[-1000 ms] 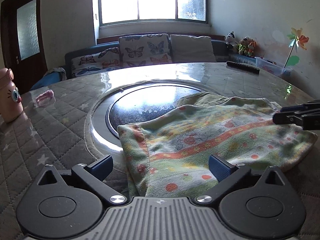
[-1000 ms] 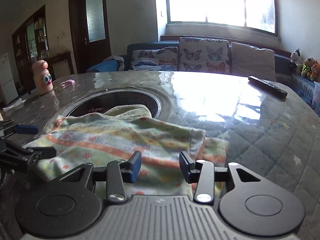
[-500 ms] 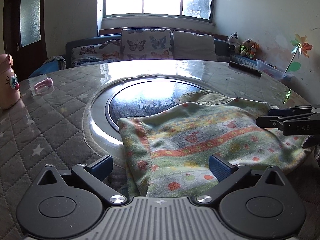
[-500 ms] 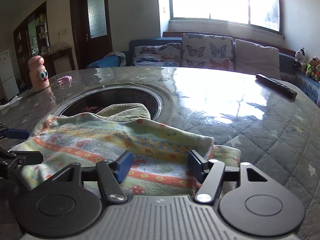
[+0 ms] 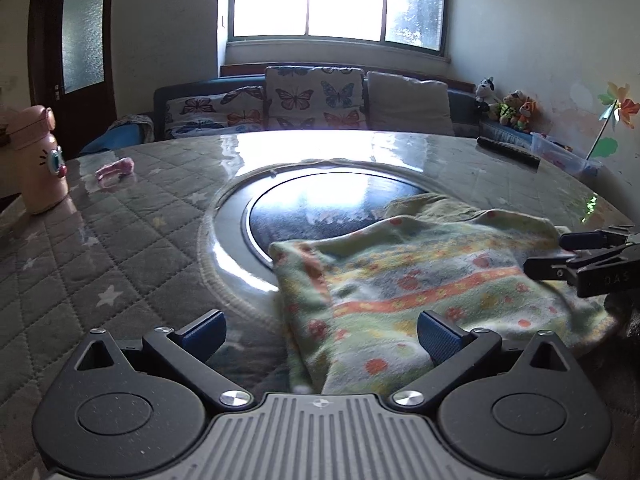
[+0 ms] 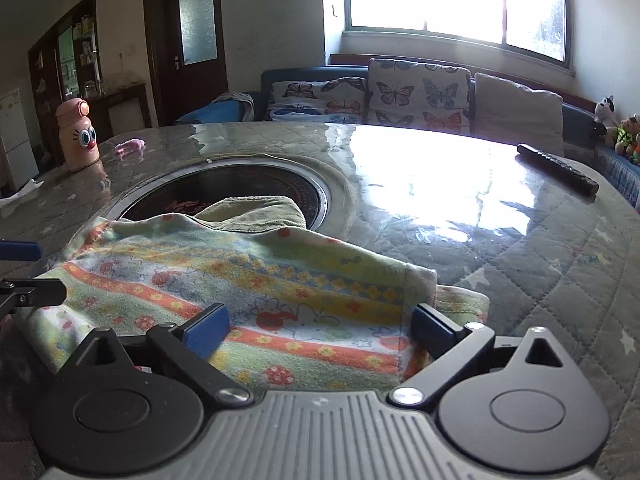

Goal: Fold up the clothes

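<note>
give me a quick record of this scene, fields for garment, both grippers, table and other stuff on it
garment: patterned green and orange cloth, folded over, lying flat, partly over the round dark inset
left gripper: open, at the cloth's near edge, holding nothing
right gripper: open, wide over the cloth
table: quilted cover under a glossy sheet
other items: pink bottle, small pink object, dark remote

Round quilted table [image 5: 120, 248] by the window

A pink cartoon-faced bottle [image 6: 77, 136] stands at its far left edge, a small pink thing [image 6: 130, 146] lying near it; a dark remote [image 6: 557, 169] rests far right, butterfly cushions [image 5: 316, 98] and soft toys [image 5: 505, 106] behind
</note>
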